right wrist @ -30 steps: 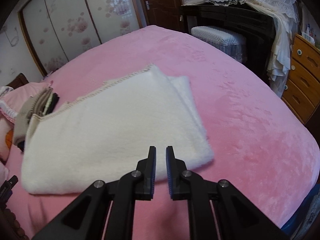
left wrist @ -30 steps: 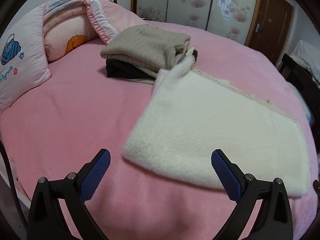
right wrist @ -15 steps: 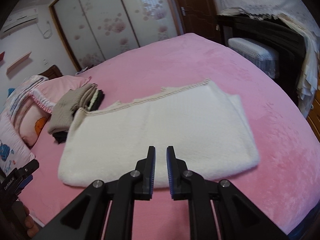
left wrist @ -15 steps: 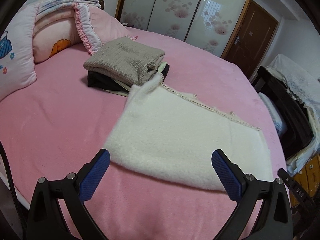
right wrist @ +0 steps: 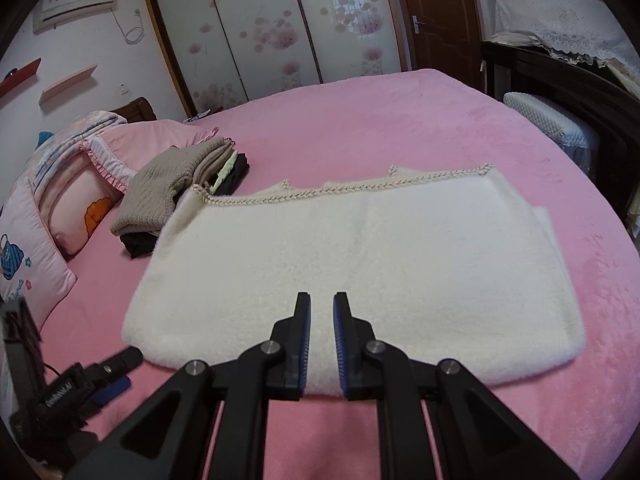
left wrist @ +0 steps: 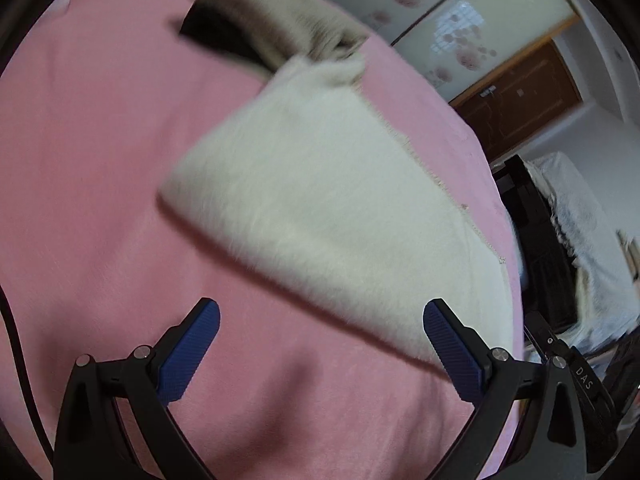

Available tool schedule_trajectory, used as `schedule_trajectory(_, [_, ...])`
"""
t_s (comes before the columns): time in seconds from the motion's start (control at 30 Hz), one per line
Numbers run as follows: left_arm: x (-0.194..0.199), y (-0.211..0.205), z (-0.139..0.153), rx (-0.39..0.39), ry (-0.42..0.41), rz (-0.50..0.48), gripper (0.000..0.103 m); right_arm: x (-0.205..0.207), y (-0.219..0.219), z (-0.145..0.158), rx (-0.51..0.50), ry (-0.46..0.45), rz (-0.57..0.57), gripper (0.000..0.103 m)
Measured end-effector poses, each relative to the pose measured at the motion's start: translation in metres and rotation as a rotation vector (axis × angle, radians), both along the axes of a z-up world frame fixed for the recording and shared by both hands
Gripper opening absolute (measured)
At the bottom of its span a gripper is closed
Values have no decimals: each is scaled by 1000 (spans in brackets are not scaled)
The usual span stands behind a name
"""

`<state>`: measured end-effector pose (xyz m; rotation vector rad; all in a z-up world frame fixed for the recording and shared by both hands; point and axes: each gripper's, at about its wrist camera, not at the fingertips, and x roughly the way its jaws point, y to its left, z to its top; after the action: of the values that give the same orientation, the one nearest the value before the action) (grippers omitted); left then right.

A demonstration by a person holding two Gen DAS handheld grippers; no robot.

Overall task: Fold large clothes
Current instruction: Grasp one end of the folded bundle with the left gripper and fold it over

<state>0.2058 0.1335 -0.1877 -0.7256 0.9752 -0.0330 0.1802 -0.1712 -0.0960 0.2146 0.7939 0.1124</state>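
Observation:
A fluffy white garment (right wrist: 360, 256) with a braided trim along its far edge lies folded into a flat rectangle on the pink bed (right wrist: 420, 120). It also shows in the left wrist view (left wrist: 320, 208), blurred. My left gripper (left wrist: 320, 320) is open and empty above the bed just short of the garment's near edge. My right gripper (right wrist: 321, 304) is shut and empty, hovering over the garment's near edge. The left gripper also shows in the right wrist view (right wrist: 96, 380) at the lower left.
A stack of folded clothes (right wrist: 176, 188), beige knit on top, lies at the garment's far left corner. Pink pillows (right wrist: 60, 184) are piled at the left. A dark bench with a white cover (right wrist: 560, 128) stands beyond the bed's right edge.
Both grippers have pulled back from the garment. The left wrist view has swung and tilted, and is blurred with motion. The garment lies unchanged.

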Motion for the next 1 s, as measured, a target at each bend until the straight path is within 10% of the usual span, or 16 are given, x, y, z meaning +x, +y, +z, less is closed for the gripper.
schedule_trajectory(0.17, [6,18,-41,-171,20,51,101,7,7,-15,-8,24,14,11])
schedule_trajectory(0.67, [86,6,-44,-182,-165,40,98,19,12,-33,-40,42,28,11])
schedule_trajectory(0.83, [101,5,-41,-107,-146,79,41,32,14,-39,-74,47,26,11])
schedule_trajectory(1.0, [103,1,-18,-27,-172,58,22,52,25,-46,-115,39,46,11])
